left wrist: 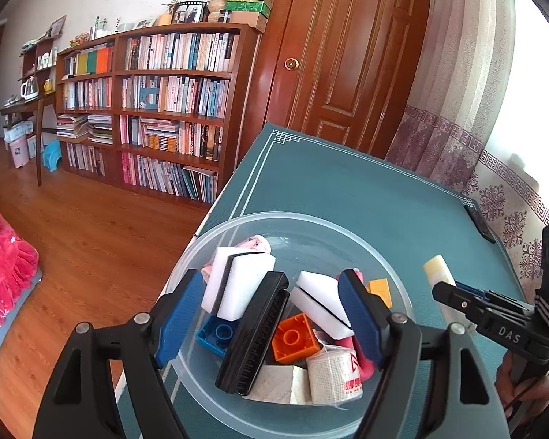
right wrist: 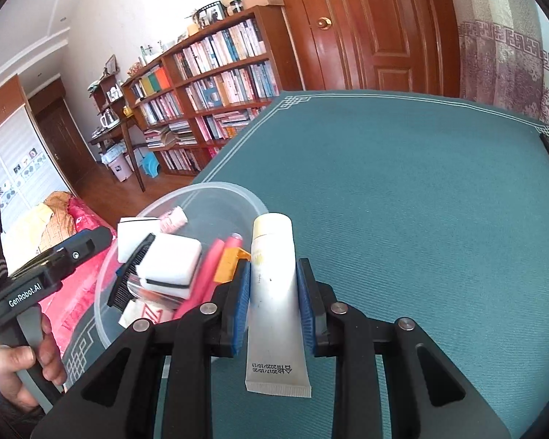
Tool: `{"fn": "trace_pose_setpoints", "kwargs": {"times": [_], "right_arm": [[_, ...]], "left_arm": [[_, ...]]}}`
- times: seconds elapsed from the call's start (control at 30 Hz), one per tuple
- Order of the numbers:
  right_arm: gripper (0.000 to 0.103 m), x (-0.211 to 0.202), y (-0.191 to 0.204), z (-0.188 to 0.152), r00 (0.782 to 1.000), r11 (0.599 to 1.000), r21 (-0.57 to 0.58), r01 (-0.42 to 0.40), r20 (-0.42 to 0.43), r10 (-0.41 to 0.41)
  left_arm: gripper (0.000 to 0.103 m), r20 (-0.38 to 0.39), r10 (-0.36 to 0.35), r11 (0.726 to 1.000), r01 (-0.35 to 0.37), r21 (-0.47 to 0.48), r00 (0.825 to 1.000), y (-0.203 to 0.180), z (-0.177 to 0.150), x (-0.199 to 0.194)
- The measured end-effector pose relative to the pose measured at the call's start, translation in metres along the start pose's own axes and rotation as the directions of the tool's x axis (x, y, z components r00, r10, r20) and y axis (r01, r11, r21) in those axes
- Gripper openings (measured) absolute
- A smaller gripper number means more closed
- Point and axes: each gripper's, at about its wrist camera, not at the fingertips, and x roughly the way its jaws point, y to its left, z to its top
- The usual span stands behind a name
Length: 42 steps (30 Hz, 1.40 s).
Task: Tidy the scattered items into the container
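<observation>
Teal tablecloth (right wrist: 421, 190) before bookshelf (left wrist: 157, 109)

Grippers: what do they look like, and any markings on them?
Both are black plastic with silver rivets and ribbed blue pads on the jaws. The left gripper body reads "GenRobot.AI"; the right gripper reads "DAS". Striped grey-and-black bands wrap both bodies.

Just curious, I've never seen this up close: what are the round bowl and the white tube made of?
The bowl looks like thin translucent plastic, slightly frosted: the green cloth shows through its wall. The tube, held in the right gripper, seems soft glossy plastic, judging by its flat crimped end and sheen; laminate is possible.
</observation>
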Motion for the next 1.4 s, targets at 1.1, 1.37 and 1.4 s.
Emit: {"fn": "trace_pose_setpoints", "kwargs": {"times": [1.1, 1.37, 1.4], "right_arm": [[0.043, 0.007, 0.035, -0.013, 0.998, 0.997, -0.030, -0.067, 0.001, 0.067], [0.047, -0.029, 0.029, -0.029, 0.998, 0.999, -0.036, -0.017, 0.057, 0.019], [0.048, -0.034, 0.030, -0.031, 0.998, 0.999, -0.040, -0.010, 0.068, 0.012]], "left_arm": [[0.083, 0.017, 0.066, 0.997, -0.066, 0.048, 0.998, 0.006, -0.005, -0.012], [0.103, 0.074, 0.140, 0.982, -0.148, 0.115, 0.987, -0.013, -0.013, -0.031], [0.103, 0.084, 0.150, 0.979, -0.160, 0.127, 0.985, -0.017, -0.014, -0.034]]}}
